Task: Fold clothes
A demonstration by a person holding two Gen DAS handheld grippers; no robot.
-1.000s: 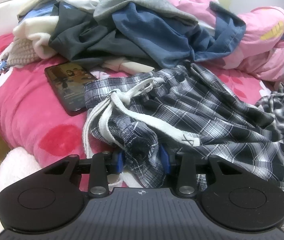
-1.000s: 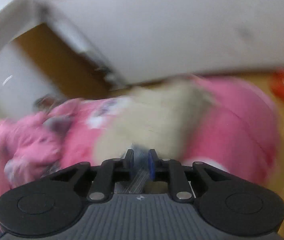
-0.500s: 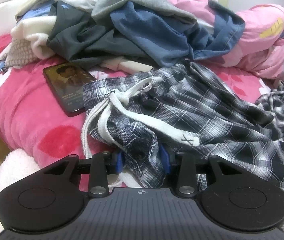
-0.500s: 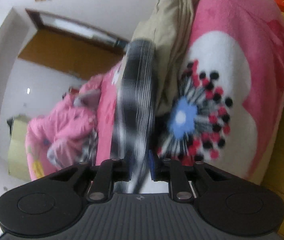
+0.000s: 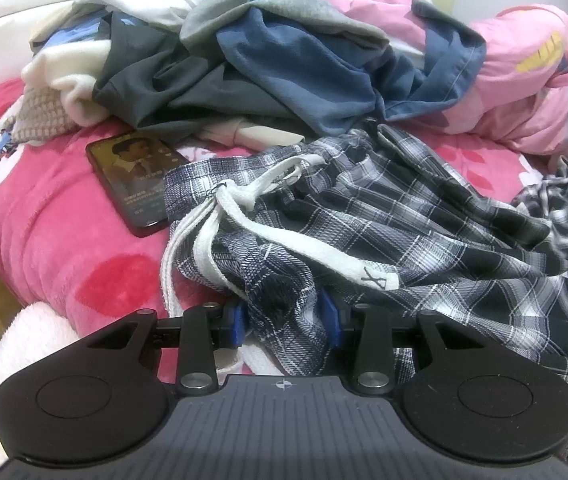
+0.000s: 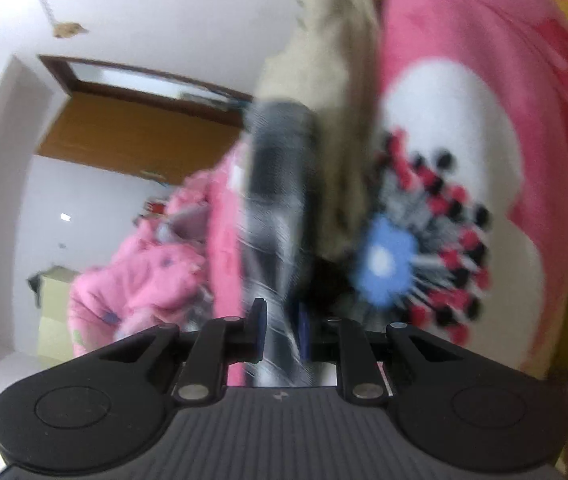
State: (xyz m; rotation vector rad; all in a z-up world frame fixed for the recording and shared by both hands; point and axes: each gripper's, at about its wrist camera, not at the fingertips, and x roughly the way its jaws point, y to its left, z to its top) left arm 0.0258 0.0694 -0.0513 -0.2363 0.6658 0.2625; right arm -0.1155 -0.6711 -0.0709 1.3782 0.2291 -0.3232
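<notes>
Where jaws pinch it, plaid garment point(image 5: 383, 232).

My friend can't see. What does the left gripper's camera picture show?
The left gripper pinches a bunch of black-and-white plaid pants with a white drawstring, crumpled on a pink blanket. A phone with its screen lit lies to their left, and a pile of unfolded clothes sits behind.
</notes>
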